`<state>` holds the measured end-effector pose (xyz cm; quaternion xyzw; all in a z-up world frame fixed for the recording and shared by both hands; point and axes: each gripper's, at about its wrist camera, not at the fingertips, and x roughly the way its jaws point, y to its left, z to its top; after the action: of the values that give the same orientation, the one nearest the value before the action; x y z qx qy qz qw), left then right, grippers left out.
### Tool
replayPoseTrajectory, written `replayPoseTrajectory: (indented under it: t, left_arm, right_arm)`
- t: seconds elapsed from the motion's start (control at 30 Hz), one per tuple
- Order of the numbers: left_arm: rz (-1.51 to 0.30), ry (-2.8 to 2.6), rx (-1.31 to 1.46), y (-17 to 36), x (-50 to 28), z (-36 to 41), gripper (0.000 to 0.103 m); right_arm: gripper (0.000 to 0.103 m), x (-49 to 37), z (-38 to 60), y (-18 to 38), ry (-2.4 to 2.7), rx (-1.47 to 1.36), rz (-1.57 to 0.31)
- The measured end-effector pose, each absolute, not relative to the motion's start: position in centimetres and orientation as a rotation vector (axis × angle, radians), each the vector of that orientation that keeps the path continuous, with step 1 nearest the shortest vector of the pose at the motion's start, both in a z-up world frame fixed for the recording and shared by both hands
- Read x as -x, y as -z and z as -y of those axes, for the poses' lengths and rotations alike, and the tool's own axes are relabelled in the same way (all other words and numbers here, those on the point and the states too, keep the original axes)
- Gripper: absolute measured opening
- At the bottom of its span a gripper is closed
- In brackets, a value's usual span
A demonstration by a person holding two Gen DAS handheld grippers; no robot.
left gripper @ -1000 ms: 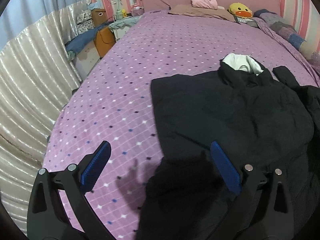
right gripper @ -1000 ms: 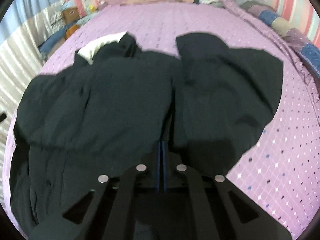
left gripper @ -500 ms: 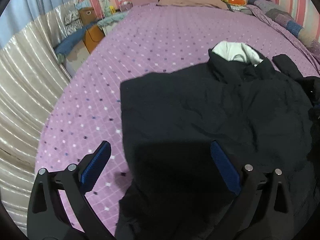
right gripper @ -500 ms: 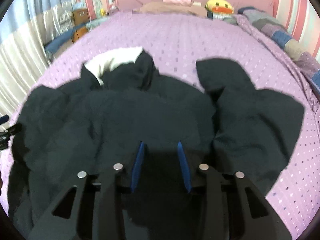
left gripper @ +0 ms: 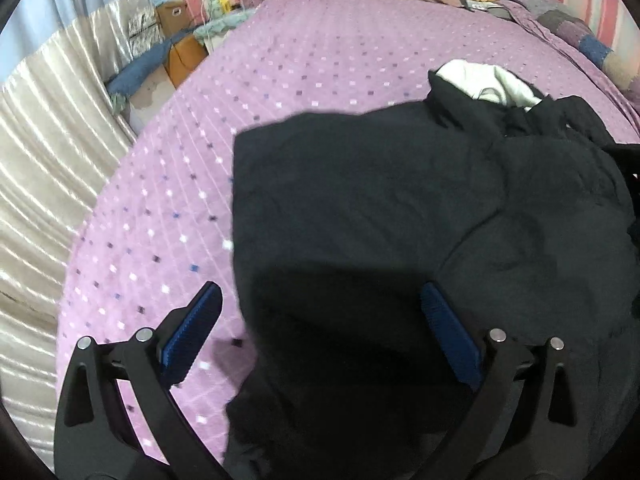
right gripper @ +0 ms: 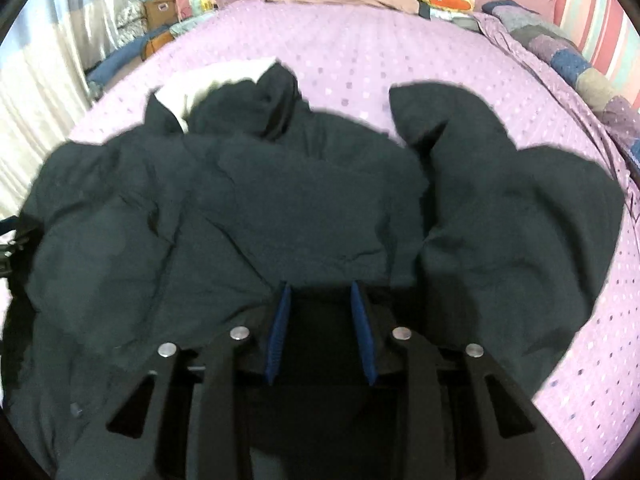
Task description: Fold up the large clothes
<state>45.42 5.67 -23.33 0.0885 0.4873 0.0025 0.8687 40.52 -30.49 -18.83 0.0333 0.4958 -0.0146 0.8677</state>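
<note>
A black jacket (right gripper: 320, 208) lies spread on the purple dotted bed (left gripper: 320, 60), its white-lined hood (right gripper: 208, 84) toward eleven o'clock in the right wrist view and one sleeve (right gripper: 500, 184) flung out toward two o'clock. The right gripper (right gripper: 322, 332) hangs over the near middle of the garment with a modest gap between its blue pads; no cloth looks pinched there. The left gripper (left gripper: 320, 336) stands wide apart, straddling the jacket's left edge (left gripper: 240, 240) at roughly seven o'clock of the coat (bedsheet under one finger, dark fabric under the other).

The step in hand looks like taking a fresh hold for the next fold. To do it well, each gripper should bite a single clean edge rather than a bunched layer, at matching points on the hem, and the loose sleeve wants tucking inward first. Padded cloth will likely spring back, so press the crease flat.
</note>
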Motion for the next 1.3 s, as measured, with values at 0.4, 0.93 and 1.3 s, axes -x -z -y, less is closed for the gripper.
replayPoseTrajectory:
  t: [0.4,0.93,1.3]
  left_arm:
    - [-0.986,0.051,-0.237,18.3,-47.3,-3.0,0.1]
    - [-1.054,0.04,-0.178,20.9,-52.1,-3.4,0.1]
    - [-1.055,0.046,-0.18,21.6,-51.7,-2.9,0.1]
  right_arm:
    - [0.047,-49.6,36.4,14.4,0.134,-0.024,-1.101]
    - [0.048,-57.5,38.1,20.3,0.206,0.016,-1.336]
    - [0.021,-58.7,39.0,23.8,0.229,0.019,-1.385]
